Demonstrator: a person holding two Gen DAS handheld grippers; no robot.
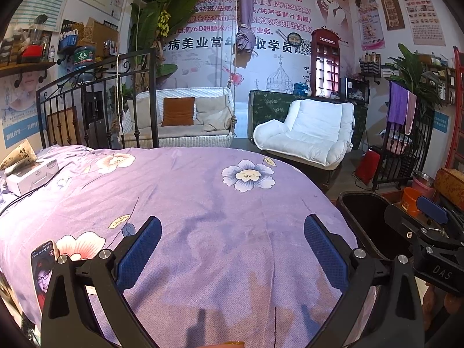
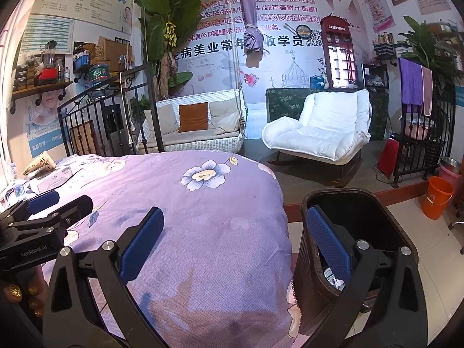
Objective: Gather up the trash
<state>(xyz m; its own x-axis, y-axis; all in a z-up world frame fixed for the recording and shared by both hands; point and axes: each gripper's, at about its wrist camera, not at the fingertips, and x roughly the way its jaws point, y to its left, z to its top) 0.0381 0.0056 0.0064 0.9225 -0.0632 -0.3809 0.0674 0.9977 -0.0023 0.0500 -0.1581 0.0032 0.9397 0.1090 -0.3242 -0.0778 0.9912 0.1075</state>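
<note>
The bed (image 1: 203,203), under a purple flowered cover, fills the near scene, and both grippers hover above it holding nothing. The left gripper (image 1: 232,249) has its fingers wide apart; the right gripper (image 2: 235,243) is spread just as wide, its right finger over the mouth of the bin (image 2: 319,203), which stands on the floor just beside the bed's right edge. Some scraps seem to lie inside the bin.

By my judgement this is the pause between pickups: nothing is in hand. What trash remains lies at the bed's far left: a crumpled paper bag (image 1: 18,156) resting against a white box (image 1: 32,174). The next move calls for the left gripper to reach far left, close on the bag, then carry it right to the bin.

Writing: the wall poster carries large Chinese lettering; the red booth (image 1: 324,63) reads "TELEPHONE"; the grippers read "DAS" and "GenRobot.AI". A phone (image 1: 43,266) lies near left.
</note>
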